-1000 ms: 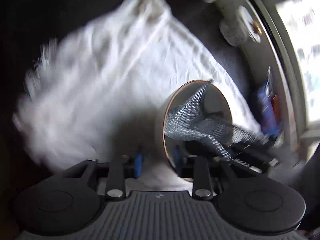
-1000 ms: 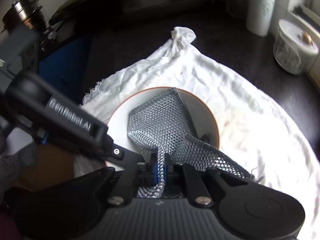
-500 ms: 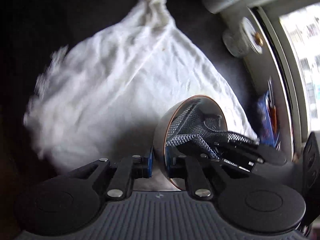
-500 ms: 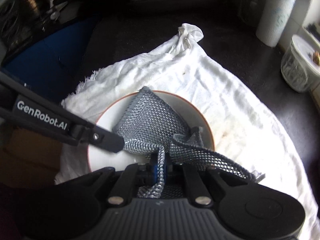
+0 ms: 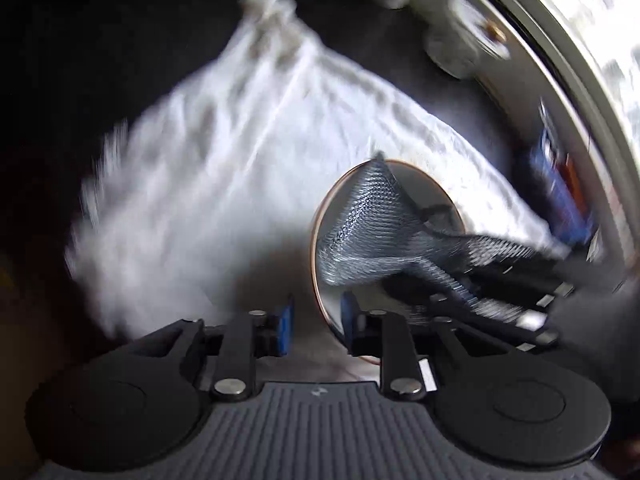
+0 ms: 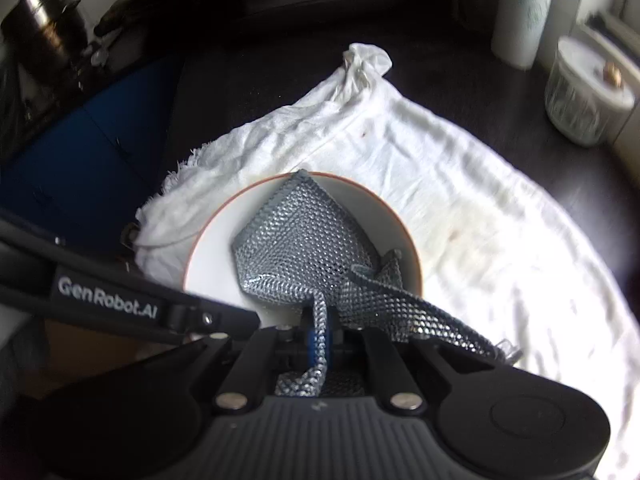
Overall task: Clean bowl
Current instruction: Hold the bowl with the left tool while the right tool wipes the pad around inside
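- Bowl (image 6: 212, 264) sits on the white towel (image 6: 460, 184) on a dark counter (image 6: 440, 76); seen from the left wrist it looks tipped up on edge, rim facing the camera.
- R gripper (image 6: 318, 340) is clamped tight on a twisted strand of the mesh cloth (image 6: 304, 240); the rest of the cloth spreads inside the bowl.
- L gripper (image 5: 316, 316) has its jaws opening. The bowl's near rim lies between the blue pads (image 5: 285, 320), but they don't look pressed on it — so the bowl is prob. loose right now.
- To wipe well: get the L pads back on the rim before scrubbing, else the bowl will likely slide on the towel. Press the flat of the cloth against the wall and sweep round, not just drag the tail.
- Watch the cloth tail hanging over the rim on the right — it could snag or pull the bowl over.
- Hard to tell: the left view is motion-blurred, so pad-to-rim contact is unclear.
- Bowl's near edge is hidden behind both grippers; whether any dirt remains under the cloth can't be seen.
- Marks on the towel are faint — stains or shadow, can't say.
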Available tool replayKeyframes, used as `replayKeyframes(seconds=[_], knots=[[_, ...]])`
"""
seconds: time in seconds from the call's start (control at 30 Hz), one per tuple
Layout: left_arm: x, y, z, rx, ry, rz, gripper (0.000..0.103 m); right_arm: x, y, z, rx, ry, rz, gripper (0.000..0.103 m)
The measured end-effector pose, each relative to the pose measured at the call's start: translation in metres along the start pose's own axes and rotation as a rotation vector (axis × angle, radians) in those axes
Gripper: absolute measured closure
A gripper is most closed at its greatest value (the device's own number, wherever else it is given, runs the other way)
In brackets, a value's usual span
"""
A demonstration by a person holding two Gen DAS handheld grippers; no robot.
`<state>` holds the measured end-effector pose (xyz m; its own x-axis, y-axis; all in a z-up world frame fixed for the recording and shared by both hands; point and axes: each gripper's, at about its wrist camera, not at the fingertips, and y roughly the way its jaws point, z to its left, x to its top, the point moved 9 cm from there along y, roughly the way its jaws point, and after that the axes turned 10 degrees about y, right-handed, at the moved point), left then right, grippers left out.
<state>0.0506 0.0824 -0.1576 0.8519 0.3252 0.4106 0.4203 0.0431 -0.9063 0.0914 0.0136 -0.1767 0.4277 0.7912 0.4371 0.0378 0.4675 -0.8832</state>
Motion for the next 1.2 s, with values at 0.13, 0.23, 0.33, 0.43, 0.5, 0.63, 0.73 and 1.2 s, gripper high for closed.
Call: replayKeyframes(seconds=[0.13,0.23,0.33,0.43,0.5,0.63,0.73,1.2], knots=[[0.011,-0.001,0.000,0.013,0.169,-0.019,0.078,0.010,-0.007,-0.005,-0.067,-0.072,-0.036,0.099],[0.010,-0.001,-0.002,-0.040,0.191,-0.011,0.091,0.013,-0.002,-0.007,-0.082,-0.119,-0.028,0.099],[0.007,0.000,0.000,-0.077,0.072,-0.015,0.091,0.011,0.003,-0.006,-0.093,-0.151,-0.009,0.099],[-0.003,-0.002,0.004,-0.132,-0.103,0.000,0.091,0.008,0.008,-0.004,-0.094,-0.140,0.008,0.099],[-0.007,-0.001,0.006,-0.155,-0.182,0.012,0.091,0.007,0.011,-0.004,-0.079,-0.105,0.021,0.099],[-0.017,0.004,0.011,-0.216,-0.331,0.044,0.091,0.003,0.014,0.001,-0.053,-0.043,0.030,0.099],[-0.024,0.007,0.014,-0.273,-0.431,0.065,0.090,0.003,0.014,0.002,-0.028,0.003,0.034,0.099],[-0.050,0.015,0.004,-0.372,-0.586,0.139,0.088,-0.015,0.009,0.008,0.073,0.123,0.063,0.099]])
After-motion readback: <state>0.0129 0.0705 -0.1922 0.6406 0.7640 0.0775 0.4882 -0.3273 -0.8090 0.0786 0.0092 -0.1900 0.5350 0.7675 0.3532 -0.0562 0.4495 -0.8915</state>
